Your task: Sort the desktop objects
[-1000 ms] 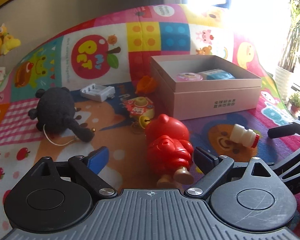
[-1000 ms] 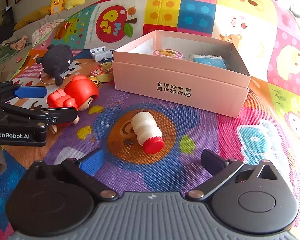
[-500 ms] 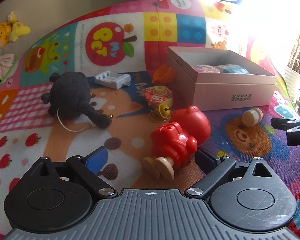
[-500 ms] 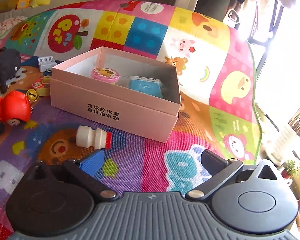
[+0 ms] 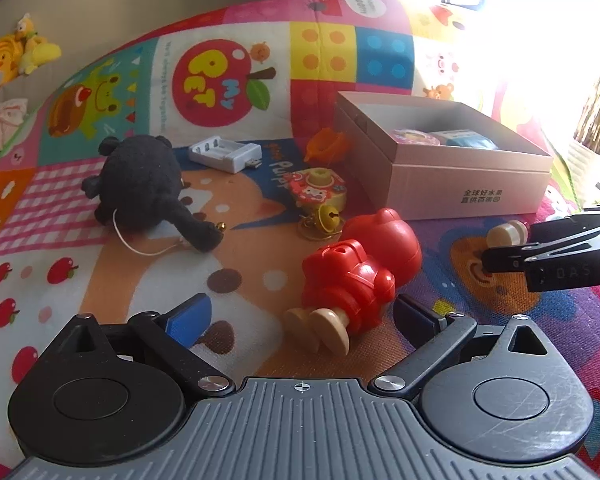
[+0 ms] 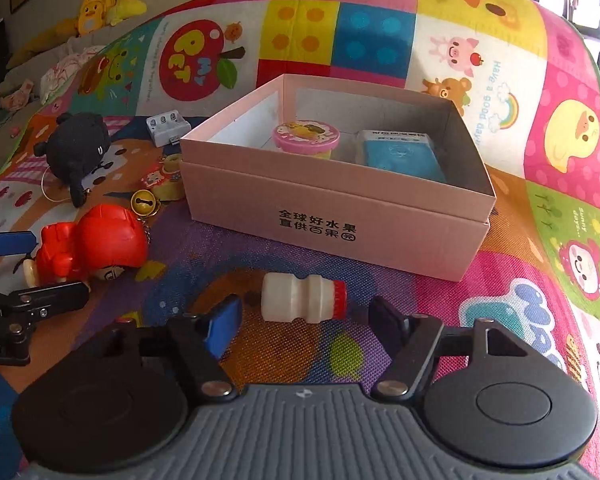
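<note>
A red doll with tan feet lies on the play mat between the fingers of my left gripper. Its jaws are opening and the pads stand clear of the doll. A small white bottle with a red cap lies on its side just ahead of my right gripper, between its fingertips. Those jaws are closing, with gaps still on both sides of the bottle. The left wrist view shows the right gripper at the right edge, beside the bottle. The pink cardboard box stands open behind the bottle.
In the box sit a pink cup and a blue pack. A black plush, a white charger, an orange toy and a colourful keychain with a bell lie on the mat, left of the box.
The right gripper has swung back toward the bottle, which now lies between its narrowed jaws. The left jaws have widened a little around the red doll.
</note>
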